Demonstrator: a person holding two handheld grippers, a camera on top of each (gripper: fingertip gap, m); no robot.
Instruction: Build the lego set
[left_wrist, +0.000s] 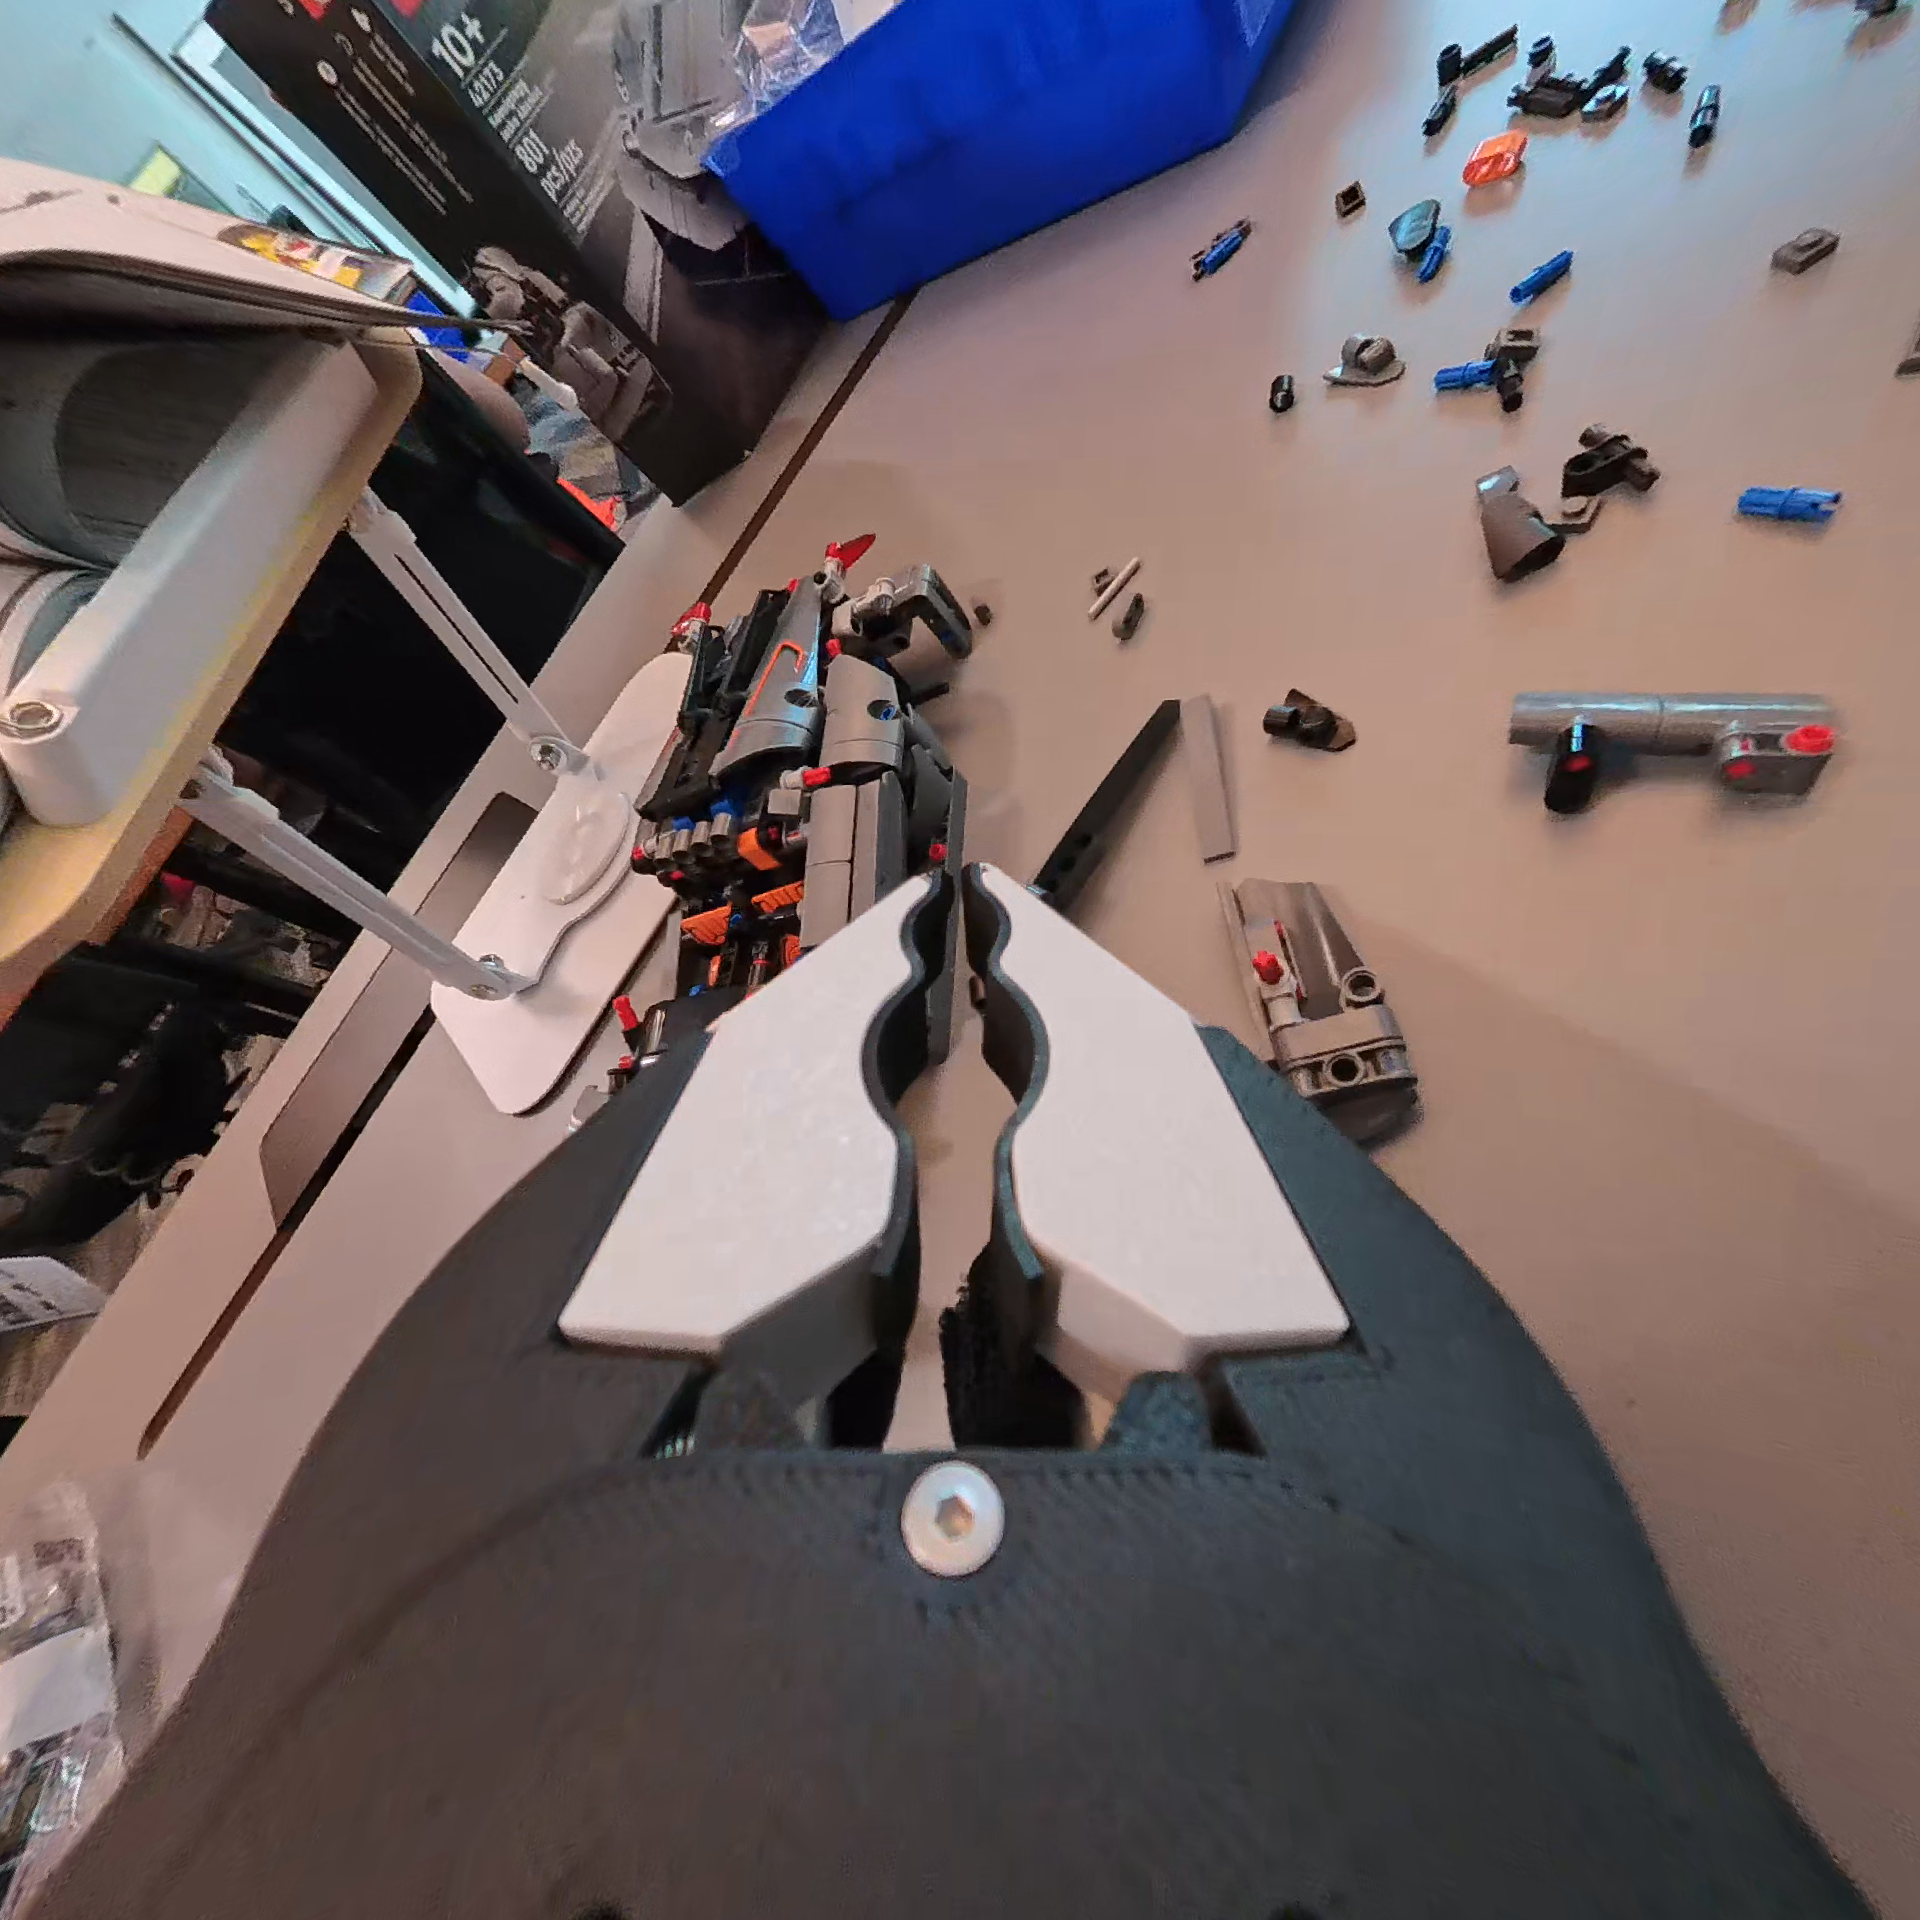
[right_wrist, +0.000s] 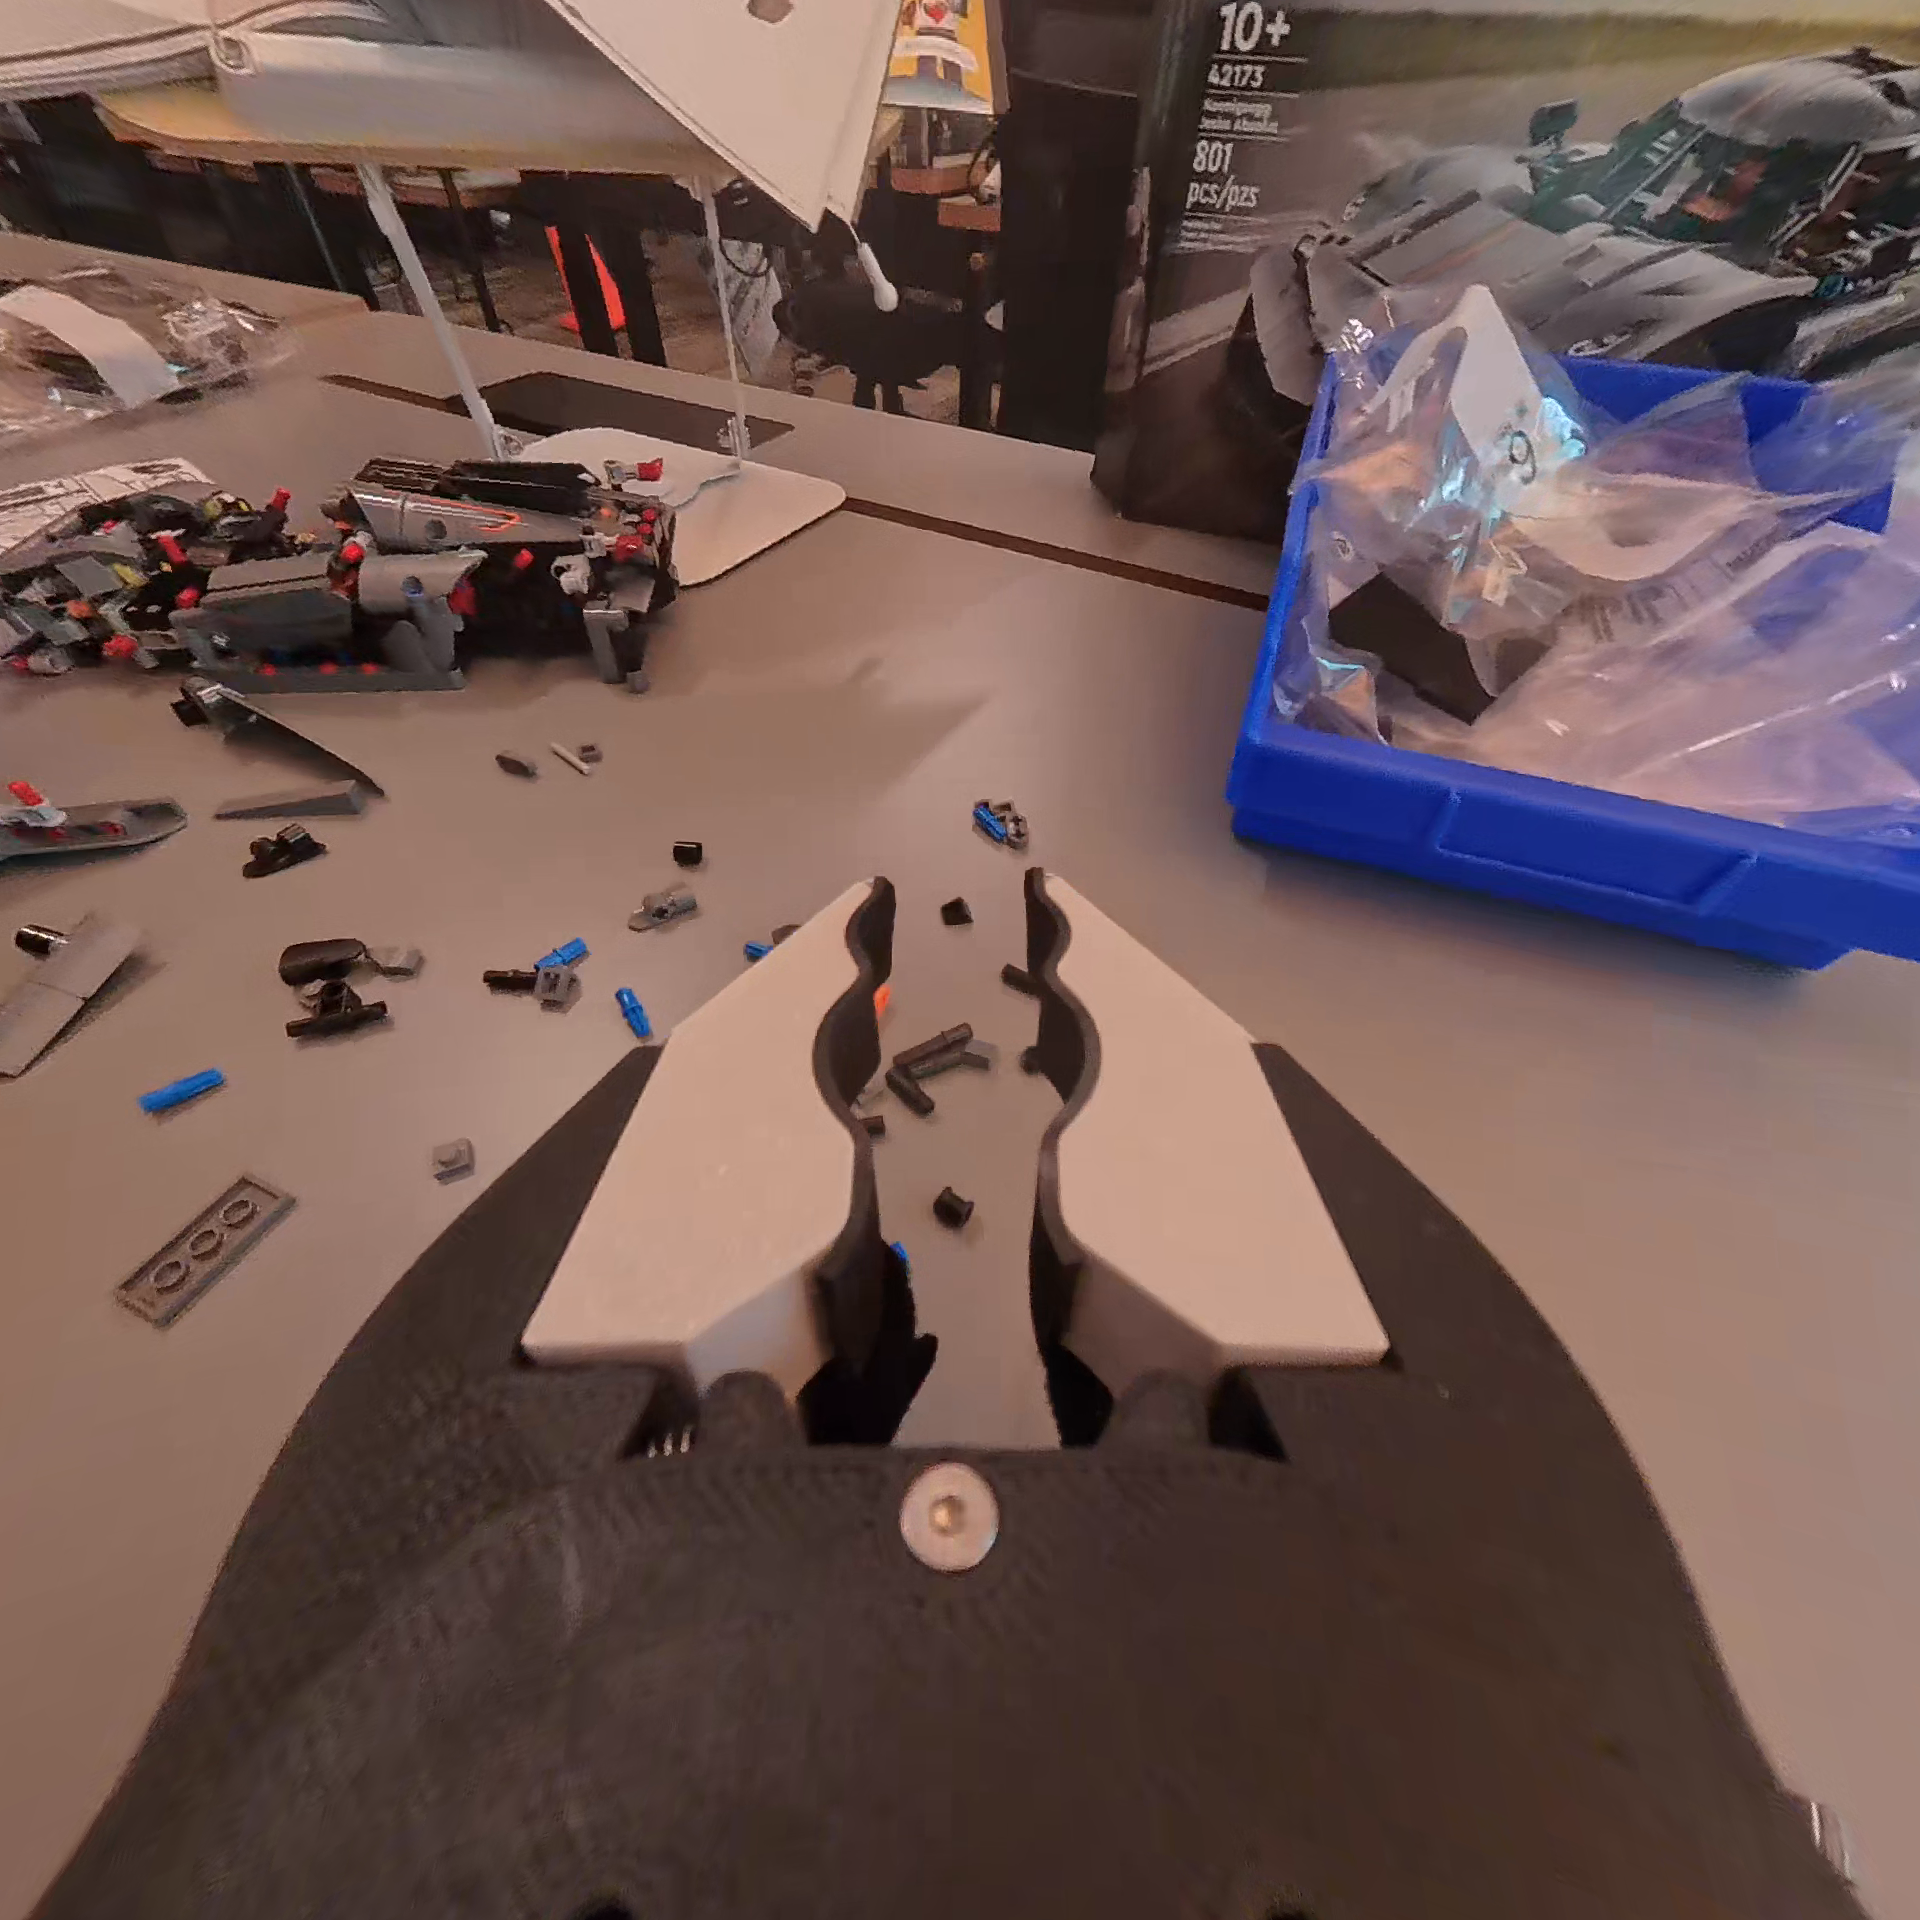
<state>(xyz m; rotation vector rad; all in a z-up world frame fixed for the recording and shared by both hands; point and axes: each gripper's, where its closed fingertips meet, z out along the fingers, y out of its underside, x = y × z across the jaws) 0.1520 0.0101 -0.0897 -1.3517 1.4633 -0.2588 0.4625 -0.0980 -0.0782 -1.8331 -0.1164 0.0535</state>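
Note:
The partly built grey, black and orange lego model lies on the grey table, just ahead of my left gripper. The left gripper is shut on a thin dark grey plate, seen edge-on, that stands up past the fingertips against the model's right side. In the right wrist view the model lies far left. My right gripper is open and empty, hovering over loose pieces: a small black piece and black pins lie on the table between its fingers.
A black beam, a grey tile and two grey sub-assemblies lie right of the model. Blue pins and small parts are scattered about. A blue bin of bags, the set's box and a white stand border the area. The tips of one gripper are about 35 centimetres away from the tips of the other.

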